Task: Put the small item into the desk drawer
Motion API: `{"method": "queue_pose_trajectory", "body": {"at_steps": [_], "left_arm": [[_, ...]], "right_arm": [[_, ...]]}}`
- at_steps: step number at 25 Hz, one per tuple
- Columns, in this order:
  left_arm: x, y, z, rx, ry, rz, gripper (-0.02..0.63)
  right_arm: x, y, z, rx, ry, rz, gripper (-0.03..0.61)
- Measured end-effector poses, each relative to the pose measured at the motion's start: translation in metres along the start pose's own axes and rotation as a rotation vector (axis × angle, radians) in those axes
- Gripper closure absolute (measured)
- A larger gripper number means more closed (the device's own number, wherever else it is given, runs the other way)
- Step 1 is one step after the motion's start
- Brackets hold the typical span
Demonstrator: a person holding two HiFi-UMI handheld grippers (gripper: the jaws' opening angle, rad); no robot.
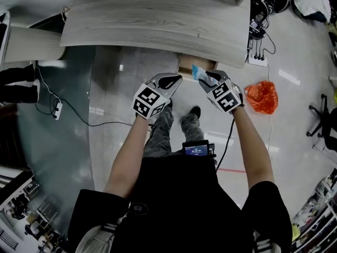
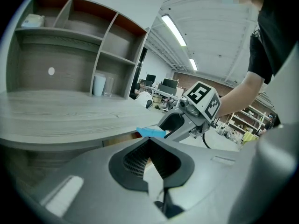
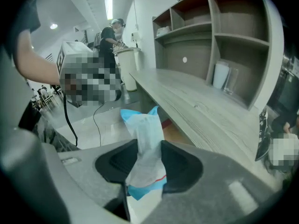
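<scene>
Right hand-held gripper (image 3: 149, 160): clamped on the small packet, both pads pinching it at the waist.
Small packet (image 3: 146, 139): a blue-and-white pouch. It stood upright in the right jaws with its top poking past the tips. It hung in the air just in front of the table edge and was not yet in the drawer.
Left hand-held gripper (image 2: 149, 143): jaws together with nothing between them. I held it just beside the right one, below the table edge.
Drawer (image 1: 197, 64): a brown strip showed under the table edge, directly ahead of the packet. I took this for the drawer pulled out, but I could not see its depth.
Table (image 1: 158, 20): grey wood-grain top, bare along the front.
Shelf unit (image 2: 70, 41): stood at the back of the table with open compartments.
Step in hand: carrying the packet to the drawer, by my reading, with placing not begun.
Next move: I judged it called for bringing the packet over the brown opening, lowering it clear of the table edge, then parting the right jaws.
</scene>
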State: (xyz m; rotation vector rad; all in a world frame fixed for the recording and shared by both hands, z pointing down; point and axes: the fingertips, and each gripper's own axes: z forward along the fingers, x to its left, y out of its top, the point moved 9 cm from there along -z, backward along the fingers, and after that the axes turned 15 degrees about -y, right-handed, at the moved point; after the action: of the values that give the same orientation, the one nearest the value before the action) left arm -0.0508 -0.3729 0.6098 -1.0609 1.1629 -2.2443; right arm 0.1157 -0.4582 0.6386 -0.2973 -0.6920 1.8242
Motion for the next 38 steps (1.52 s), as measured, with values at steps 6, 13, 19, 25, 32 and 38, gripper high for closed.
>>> {"method": "queue_pose_trajectory", "body": {"at_steps": [6, 13, 19, 25, 32, 38], "left_arm": [[0.012, -0.015, 0.007, -0.001, 0.012, -0.024, 0.612], [0.027, -0.029, 0.016, -0.011, 0.035, -0.049, 0.614], [0.033, -0.040, 0.016, -0.017, 0.044, -0.062, 0.613], [0.036, -0.050, 0.002, -0.018, 0.062, -0.086, 0.612], [0.040, -0.059, -0.008, -0.017, 0.079, -0.104, 0.612], [0.044, -0.060, -0.012, -0.021, 0.083, -0.108, 0.612]], "right_arm": [[-0.002, -0.009, 0.034, 0.069, 0.007, -0.050, 0.416], [-0.002, -0.021, 0.072, 0.129, 0.018, -0.100, 0.416], [0.003, -0.027, 0.097, 0.160, 0.040, -0.106, 0.416], [0.012, -0.025, 0.120, 0.195, 0.031, -0.108, 0.416], [0.013, -0.024, 0.138, 0.236, 0.017, -0.139, 0.414], [0.016, -0.028, 0.143, 0.255, 0.022, -0.160, 0.414]]}}
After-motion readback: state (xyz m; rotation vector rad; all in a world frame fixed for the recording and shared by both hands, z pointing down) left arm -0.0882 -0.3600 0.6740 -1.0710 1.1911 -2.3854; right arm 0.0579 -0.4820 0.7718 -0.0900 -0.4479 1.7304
